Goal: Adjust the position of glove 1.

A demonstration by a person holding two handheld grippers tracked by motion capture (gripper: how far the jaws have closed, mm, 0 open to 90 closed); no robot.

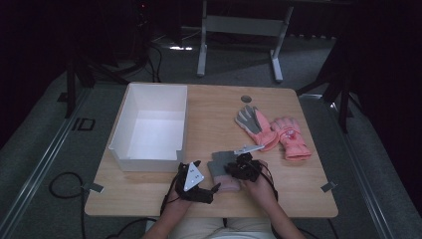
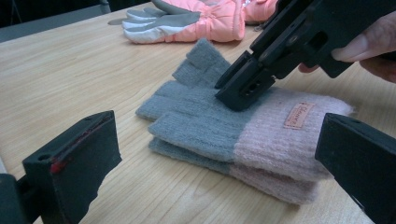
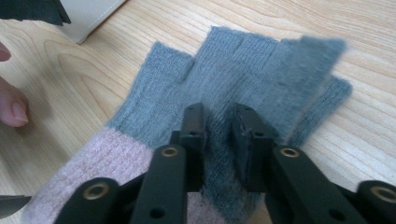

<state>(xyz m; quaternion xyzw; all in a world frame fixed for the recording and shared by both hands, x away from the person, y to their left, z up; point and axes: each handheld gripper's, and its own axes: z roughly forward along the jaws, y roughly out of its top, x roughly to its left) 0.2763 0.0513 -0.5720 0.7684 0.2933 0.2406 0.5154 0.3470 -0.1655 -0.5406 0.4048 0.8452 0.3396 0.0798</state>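
A pair of knitted fingerless gloves (image 1: 221, 162), grey at the fingers and pale pink at the cuffs, lies stacked on the wooden table (image 1: 214, 107) near its front edge. My right gripper (image 1: 234, 168) points down onto the upper glove (image 3: 243, 56). Its jaws stand a narrow gap apart with grey knit lying between them, so the right gripper (image 3: 218, 114) is open. The left gripper (image 1: 206, 175) sits just left of the pair with its jaws spread wide. It faces the gloves (image 2: 201, 121) from the side and touches nothing.
A white open box (image 1: 122, 124) stands at the left of the table. A pair of pink padded gloves (image 1: 291, 137) with grey palms lies at the back right. A small round hole (image 1: 246, 98) marks the far edge.
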